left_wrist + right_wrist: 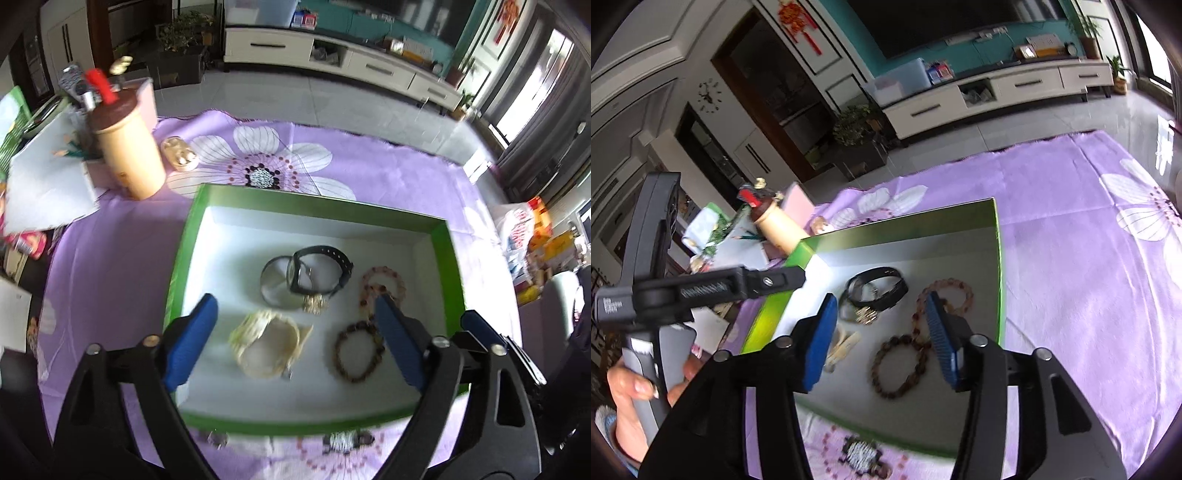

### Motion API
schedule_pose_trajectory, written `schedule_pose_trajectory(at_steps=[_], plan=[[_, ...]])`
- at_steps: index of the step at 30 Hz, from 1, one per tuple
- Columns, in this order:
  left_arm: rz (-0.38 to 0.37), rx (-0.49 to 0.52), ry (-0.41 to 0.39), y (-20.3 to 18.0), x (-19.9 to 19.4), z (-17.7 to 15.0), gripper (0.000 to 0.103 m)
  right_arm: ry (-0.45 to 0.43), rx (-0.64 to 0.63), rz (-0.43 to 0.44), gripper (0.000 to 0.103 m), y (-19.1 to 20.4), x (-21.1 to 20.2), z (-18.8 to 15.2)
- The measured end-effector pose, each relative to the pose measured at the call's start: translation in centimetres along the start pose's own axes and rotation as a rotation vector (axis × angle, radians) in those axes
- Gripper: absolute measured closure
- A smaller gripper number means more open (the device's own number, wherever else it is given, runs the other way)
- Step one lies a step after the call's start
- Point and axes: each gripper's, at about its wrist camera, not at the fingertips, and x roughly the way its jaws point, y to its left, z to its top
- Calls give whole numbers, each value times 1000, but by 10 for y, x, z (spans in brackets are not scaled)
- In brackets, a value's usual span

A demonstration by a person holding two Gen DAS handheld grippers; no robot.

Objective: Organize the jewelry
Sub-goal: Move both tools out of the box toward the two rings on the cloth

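Inside the green box (441,258) lie the watch (321,271), cream bracelet (266,343) and bead bracelets (899,371); left gripper (295,332) and right gripper (882,332) both hover spread and empty, so crowding risks snagging two pieces together.

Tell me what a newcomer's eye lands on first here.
First the green box with its white floor, set on the purple flowered cloth. Inside lie a black watch, a cream bracelet and a brown bead bracelet. The open left gripper hovers over them.
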Motion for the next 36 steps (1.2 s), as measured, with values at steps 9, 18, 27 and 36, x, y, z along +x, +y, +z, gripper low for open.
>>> schedule_pose_trajectory(at_steps=[9,18,27,36], plan=[[-6,-35,-62,53,-59,-75,12,6,-135,-7,50,41,-51,-57],[56,-19,7,80,-27,-148,12,134,-171,-139,50,37,-32,-123],[46,60,-31,77,-10,-177,12,183,-221,-230,50,39,1,-150],[41,140,-41,68,1,-170,20,195,-283,-271,62,48,25,-145]])
